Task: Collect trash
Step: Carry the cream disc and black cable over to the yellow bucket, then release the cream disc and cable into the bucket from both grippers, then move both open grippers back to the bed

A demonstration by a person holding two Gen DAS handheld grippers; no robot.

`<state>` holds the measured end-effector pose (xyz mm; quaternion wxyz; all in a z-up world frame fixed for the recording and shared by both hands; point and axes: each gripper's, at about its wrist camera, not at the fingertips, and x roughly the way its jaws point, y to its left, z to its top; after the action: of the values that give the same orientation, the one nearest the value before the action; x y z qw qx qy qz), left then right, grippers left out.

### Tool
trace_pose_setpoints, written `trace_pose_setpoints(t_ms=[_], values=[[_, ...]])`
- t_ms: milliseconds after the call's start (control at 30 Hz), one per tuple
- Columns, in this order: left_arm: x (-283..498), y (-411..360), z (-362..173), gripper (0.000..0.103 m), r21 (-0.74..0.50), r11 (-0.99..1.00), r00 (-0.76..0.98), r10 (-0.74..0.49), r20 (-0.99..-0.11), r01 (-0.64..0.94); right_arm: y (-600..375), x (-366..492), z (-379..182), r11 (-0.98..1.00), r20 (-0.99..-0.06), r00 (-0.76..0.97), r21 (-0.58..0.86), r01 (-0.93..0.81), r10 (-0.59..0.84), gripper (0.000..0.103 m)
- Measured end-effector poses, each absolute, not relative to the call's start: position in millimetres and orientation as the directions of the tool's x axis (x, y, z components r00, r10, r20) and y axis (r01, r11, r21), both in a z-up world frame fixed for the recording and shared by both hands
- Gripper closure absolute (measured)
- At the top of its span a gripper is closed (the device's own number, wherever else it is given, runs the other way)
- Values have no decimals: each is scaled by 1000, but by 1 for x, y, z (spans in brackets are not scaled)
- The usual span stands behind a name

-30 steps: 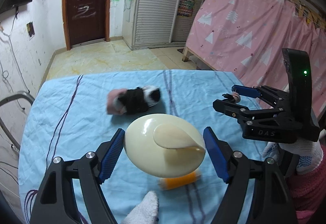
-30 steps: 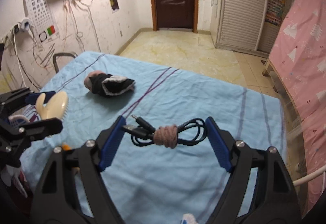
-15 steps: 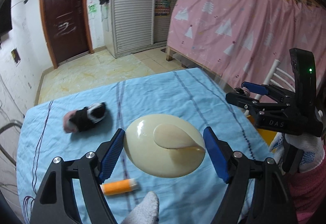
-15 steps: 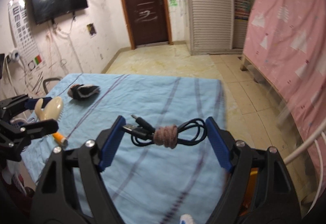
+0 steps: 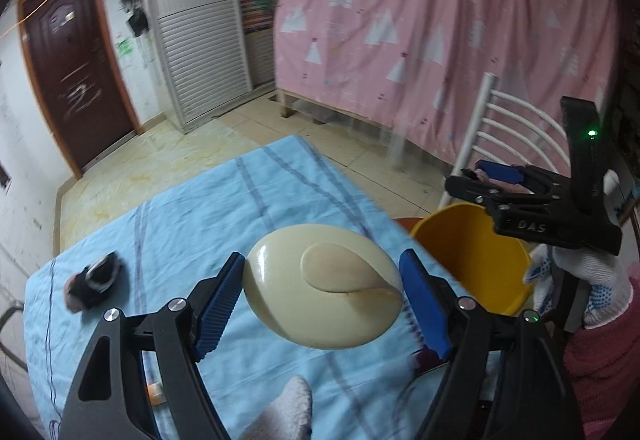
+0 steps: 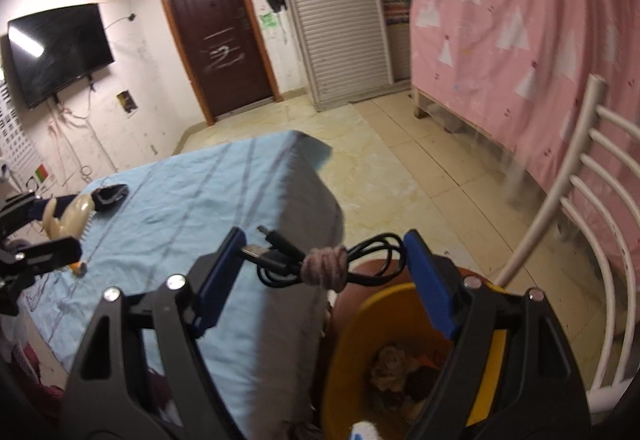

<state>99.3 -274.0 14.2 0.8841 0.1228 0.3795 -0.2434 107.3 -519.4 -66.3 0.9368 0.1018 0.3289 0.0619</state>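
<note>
My left gripper is shut on a cream oval brush and holds it above the blue-clothed table. My right gripper is shut on a coiled black cable tied with a pinkish band, held above the yellow bin. The bin also shows in the left wrist view, beside the table's right edge, under the right gripper. Some trash lies inside the bin. The left gripper and brush show at the left of the right wrist view.
A black-and-pink bundle lies on the table's far left. An orange tube lies near the front, partly hidden by my left finger. A white chair stands right of the bin. A pink curtain hangs behind.
Both grippers have swung right with their loads. The right gripper has gone past the table's edge to above the yellow bin, which has come into view.
</note>
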Motion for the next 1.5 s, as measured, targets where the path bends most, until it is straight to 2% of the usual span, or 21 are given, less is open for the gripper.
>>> trace_pose_setpoints(t_ms=[267,333,367,467,800,900,1000,1433,1500], values=[[86,-331,8,33,57,793,552,-369,-747,607,-567,91,-93,967,-634,763,250,46,127,26],[83,-343,4,33,60,782,543,-373,-752,621,-578,88,-99,964,-640,759,256,68,116,22],[83,-350,2,33,61,775,537,-377,-754,629,-584,86,-101,961,-641,759,266,80,114,16],[83,-370,-1,33,47,757,515,-397,-760,652,-600,79,-103,950,-629,771,290,116,98,16],[100,-429,-16,33,-158,719,396,-536,-746,677,-640,49,-90,911,-550,835,355,210,21,16],[102,-440,-19,27,-211,707,353,-561,-749,675,-647,44,-87,905,-544,839,360,226,6,16],[105,-445,-20,19,-266,700,315,-583,-749,662,-649,40,-84,902,-538,843,362,236,-4,16],[110,-402,-6,19,-273,743,375,-576,-726,611,-618,51,-80,921,-558,829,340,191,34,15],[111,-390,-2,19,-267,754,394,-569,-722,600,-606,55,-78,927,-559,828,333,171,48,12]])
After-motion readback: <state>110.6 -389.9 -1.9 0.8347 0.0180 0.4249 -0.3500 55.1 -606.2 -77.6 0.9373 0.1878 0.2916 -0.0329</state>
